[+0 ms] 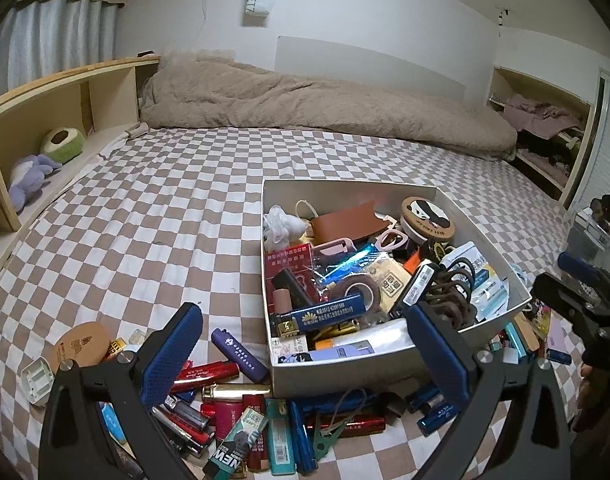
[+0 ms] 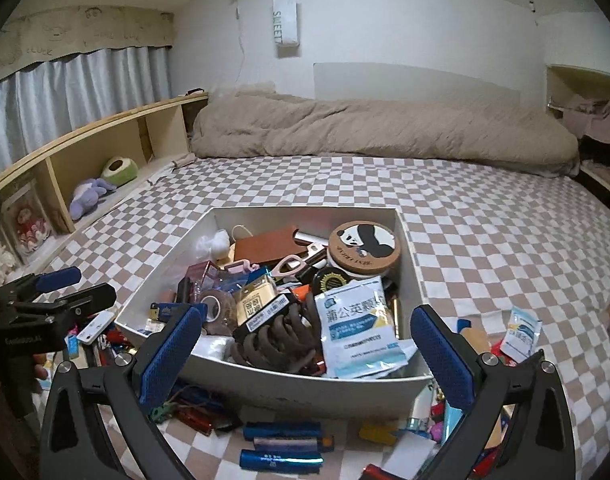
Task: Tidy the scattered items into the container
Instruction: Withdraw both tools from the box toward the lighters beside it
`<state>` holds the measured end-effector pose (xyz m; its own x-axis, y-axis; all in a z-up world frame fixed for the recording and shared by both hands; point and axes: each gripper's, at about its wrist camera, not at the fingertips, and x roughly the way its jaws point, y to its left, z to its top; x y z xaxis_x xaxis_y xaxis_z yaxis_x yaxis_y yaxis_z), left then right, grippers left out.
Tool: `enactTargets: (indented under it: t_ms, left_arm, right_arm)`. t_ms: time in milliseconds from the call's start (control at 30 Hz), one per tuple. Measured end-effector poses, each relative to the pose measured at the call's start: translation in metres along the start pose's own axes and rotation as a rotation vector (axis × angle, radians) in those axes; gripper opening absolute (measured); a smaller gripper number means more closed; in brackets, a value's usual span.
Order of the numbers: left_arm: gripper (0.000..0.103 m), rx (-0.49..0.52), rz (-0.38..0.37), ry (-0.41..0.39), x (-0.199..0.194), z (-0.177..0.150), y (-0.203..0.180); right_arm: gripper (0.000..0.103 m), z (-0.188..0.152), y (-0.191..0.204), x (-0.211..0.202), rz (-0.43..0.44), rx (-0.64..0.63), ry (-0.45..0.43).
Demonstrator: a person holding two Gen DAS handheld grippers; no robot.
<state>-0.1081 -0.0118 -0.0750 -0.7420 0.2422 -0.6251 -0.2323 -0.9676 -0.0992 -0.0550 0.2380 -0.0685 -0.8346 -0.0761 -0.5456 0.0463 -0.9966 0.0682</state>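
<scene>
A white cardboard box (image 1: 337, 372) (image 2: 329, 392) sits on the checkered bed, heaped with small items: a panda tin (image 2: 363, 244), a brown hair claw (image 2: 281, 340), a medicine sachet (image 2: 357, 320), a blue lighter (image 1: 325, 312). Scattered lighters (image 1: 217, 376) and tubes (image 2: 283, 432) lie in front of the box. My left gripper (image 1: 305, 348) is open and empty, above the box's near left corner. My right gripper (image 2: 305, 344) is open and empty over the box's near wall. Each gripper shows in the other view, the right one (image 1: 577, 296) and the left one (image 2: 57, 300).
A wooden round disc (image 1: 83, 342) and a white plastic piece (image 1: 37, 376) lie left of the pile. A sachet (image 2: 521, 332) lies right of the box. A beige duvet (image 1: 305, 108) lies along the wall. A wooden shelf (image 1: 33, 112) with plush toys runs on the left.
</scene>
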Motion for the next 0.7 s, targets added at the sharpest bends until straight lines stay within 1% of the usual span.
enactTargets:
  t_ms: [300, 500, 700]
  left_arm:
    - [0.103, -0.016, 0.009, 0.008, 0.002, -0.010, -0.002]
    - [0.103, -0.028, -0.003, -0.015, -0.002, -0.013, -0.004]
    - [0.103, -0.012, -0.001, -0.045, -0.007, -0.015, -0.010]
  right_arm:
    - [0.103, -0.012, -0.008, -0.015, -0.044, -0.015, -0.063]
    - [0.103, -0.023, -0.014, -0.019, -0.080, -0.033, -0.073]
    - [0.103, -0.028, -0.021, -0.021, -0.079, -0.022, -0.075]
